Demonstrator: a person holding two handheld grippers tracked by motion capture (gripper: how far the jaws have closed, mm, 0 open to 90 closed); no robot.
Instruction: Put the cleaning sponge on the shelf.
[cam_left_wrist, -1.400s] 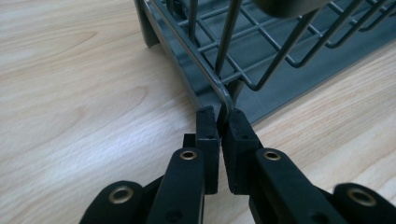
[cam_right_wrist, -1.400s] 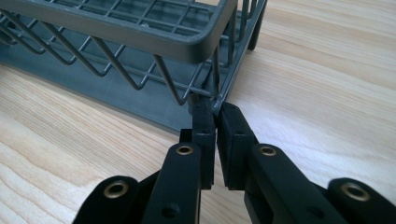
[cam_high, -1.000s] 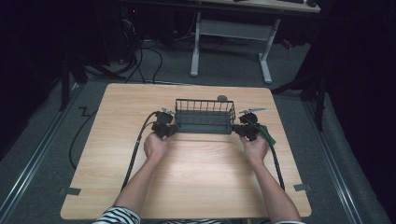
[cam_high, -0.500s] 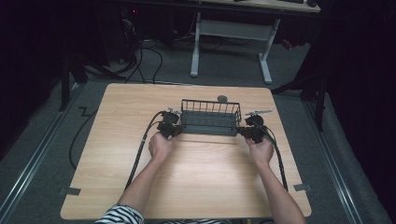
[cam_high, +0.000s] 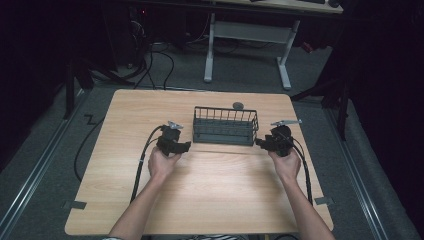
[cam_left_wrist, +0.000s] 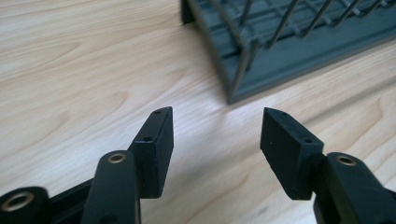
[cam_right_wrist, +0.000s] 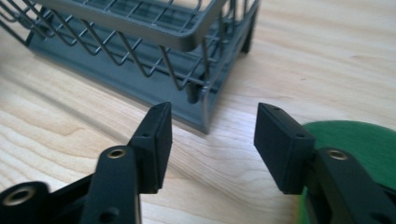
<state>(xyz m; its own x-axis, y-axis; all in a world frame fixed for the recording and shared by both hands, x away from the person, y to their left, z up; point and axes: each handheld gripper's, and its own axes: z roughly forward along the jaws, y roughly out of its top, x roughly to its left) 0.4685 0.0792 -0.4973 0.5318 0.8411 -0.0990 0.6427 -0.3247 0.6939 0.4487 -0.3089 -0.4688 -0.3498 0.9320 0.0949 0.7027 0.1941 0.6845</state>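
A dark grey wire basket (cam_high: 225, 126) stands upright on the wooden surface (cam_high: 210, 195), toward its far half and roughly central between the two hands. The left gripper (cam_high: 181, 148) sits just off the basket's left end, near but apart from it; its jaws are released, with bare wood between them in the left gripper view and the basket's near corner (cam_left_wrist: 236, 91) beyond the tips. The right gripper (cam_high: 261, 143) sits just beside the basket's right end; its jaws are likewise released and grasp nothing, the basket corner (cam_right_wrist: 204, 119) lying just ahead of them. A green disc (cam_right_wrist: 355, 140) lies on the surface under the right-hand jaw. A small grey round object (cam_high: 238, 105) rests behind the basket.
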